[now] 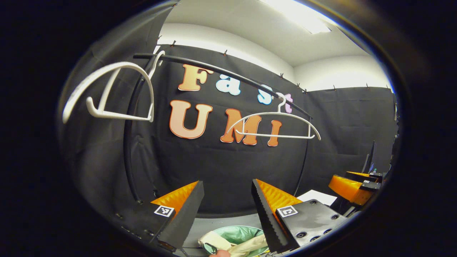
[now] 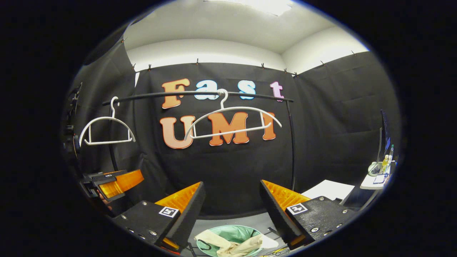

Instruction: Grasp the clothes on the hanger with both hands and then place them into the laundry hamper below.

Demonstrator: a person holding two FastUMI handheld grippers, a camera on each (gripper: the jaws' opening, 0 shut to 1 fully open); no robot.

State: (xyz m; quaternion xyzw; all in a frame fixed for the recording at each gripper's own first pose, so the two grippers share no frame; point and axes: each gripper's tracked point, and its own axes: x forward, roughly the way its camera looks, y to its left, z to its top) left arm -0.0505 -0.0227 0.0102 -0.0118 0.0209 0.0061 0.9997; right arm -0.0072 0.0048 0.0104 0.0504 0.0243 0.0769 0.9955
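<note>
Tongs, left (image 1: 225, 210): wide open, nothing between the fingers, aimed at the booth wall above the hamper.
Tongs, right (image 2: 232, 212): wide open, nothing held, same heading. Left gripper view also shows it far right, low.
Clothes (image 2: 228, 243): cream garment lying crumpled in the hamper, below and between both sets of fingers; part draped toward the rim.
Handling: soft, light, limp, not fragile. It will sag and fold wherever it's pinched. Best hold, as I judge it: 2 spread points on a bunched fold or hem, 1 per side.
Long axis: roughly left-right across the hamper mouth in the right gripper view; no clear collar or hem end, too crumpled to tell which way it points.
Hamper (image 2: 246, 232): round, pale green liner, on the floor under the rail.
Hangers: 2 white ones, left hanger (image 2: 106, 130) and right hanger (image 2: 232, 119), both bare, both on the black rail (image 2: 171, 94).
Status: placement looks done, my read.
Side worktop (image 2: 375, 180): bottles and small items, well apart.
</note>
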